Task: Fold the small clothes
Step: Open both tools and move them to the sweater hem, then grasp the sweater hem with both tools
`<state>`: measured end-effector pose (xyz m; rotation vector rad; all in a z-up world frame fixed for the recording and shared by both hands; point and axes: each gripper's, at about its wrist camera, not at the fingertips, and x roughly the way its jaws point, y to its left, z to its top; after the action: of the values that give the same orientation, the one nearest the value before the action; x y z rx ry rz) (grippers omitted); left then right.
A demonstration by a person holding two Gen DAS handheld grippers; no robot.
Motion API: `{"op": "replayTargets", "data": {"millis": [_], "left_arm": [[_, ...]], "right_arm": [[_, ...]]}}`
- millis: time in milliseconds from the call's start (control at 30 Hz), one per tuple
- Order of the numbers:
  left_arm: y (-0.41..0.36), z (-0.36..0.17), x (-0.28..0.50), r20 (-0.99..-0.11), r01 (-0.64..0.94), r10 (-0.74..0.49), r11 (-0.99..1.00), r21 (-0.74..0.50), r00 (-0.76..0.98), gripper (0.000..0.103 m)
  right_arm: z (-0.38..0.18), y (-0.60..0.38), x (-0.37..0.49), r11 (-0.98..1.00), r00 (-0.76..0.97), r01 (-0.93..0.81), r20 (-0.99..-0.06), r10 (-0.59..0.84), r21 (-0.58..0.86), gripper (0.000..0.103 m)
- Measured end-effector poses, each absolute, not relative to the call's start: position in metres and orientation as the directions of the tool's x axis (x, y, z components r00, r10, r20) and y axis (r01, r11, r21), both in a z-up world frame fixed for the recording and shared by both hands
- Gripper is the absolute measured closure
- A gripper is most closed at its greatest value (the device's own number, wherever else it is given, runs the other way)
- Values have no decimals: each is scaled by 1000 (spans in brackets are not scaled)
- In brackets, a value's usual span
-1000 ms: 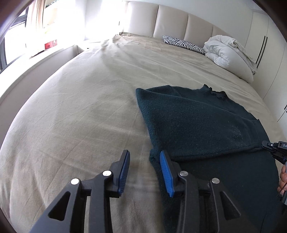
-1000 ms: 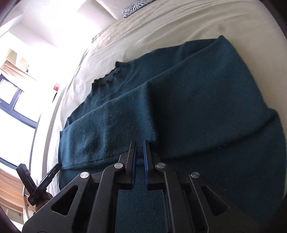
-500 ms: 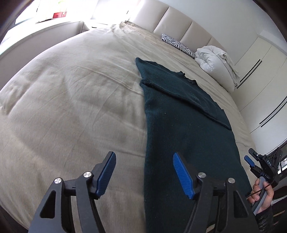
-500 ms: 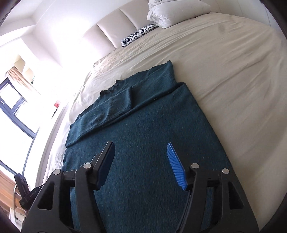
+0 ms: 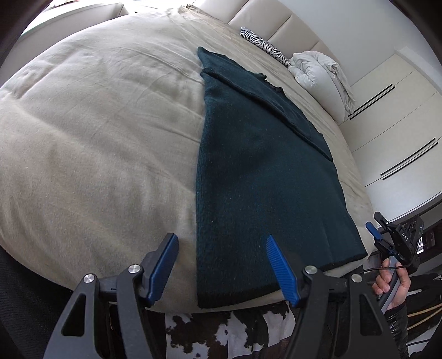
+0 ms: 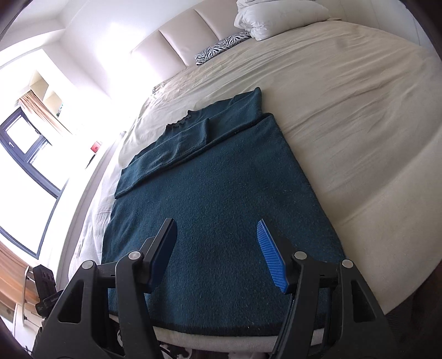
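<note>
— Both claws gape, gripping nothing: left claw (image 5: 221,265), right claw (image 6: 216,254). The sweater (image 5: 265,176) lies flat on the bed (image 5: 91,143), hem at its near edge.
— Risk?
— Pinching one layer only; the folded sleeves (image 6: 176,140) could slide loose.

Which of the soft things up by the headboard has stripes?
The flat zebra-print pillow. Beside it, the plain white bundled duvet has no pattern and is much puffier.
</note>
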<state>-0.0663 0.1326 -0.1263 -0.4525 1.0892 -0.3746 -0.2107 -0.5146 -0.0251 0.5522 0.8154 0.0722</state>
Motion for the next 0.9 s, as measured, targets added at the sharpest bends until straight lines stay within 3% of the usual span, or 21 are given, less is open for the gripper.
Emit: {"op": "replayTargets", "data": {"millis": [333, 433, 500, 633, 733, 800, 900], "left_arm": [[125, -132, -79, -790, 60, -507, 851, -521, 345, 33], [123, -136, -81, -790, 54, -518, 845, -532, 329, 38], [123, -137, -81, -781, 53, -540, 831, -554, 314, 48], [120, -139, -78, -775, 51, -558, 820, -571, 297, 54], [125, -144, -76, -768, 20, -569, 807, -590, 294, 67], [129, -147, -75, -765, 6, -575, 800, -600, 291, 83], [131, -148, -76, -758, -2, -587, 790, -613, 286, 92]], "right_arm": [[-51, -563, -252, 802, 654, 262, -710, 261, 536, 43], [-61, -575, -257, 774, 641, 280, -711, 289, 568, 43], [-65, -579, -259, 760, 638, 283, -706, 306, 585, 45], [-59, -588, -262, 762, 641, 294, -710, 290, 577, 46], [-60, -602, -267, 727, 649, 318, -699, 301, 608, 46], [-65, -607, -267, 716, 632, 337, -711, 309, 611, 46], [-72, -610, -265, 682, 624, 339, -697, 352, 648, 46]]}}
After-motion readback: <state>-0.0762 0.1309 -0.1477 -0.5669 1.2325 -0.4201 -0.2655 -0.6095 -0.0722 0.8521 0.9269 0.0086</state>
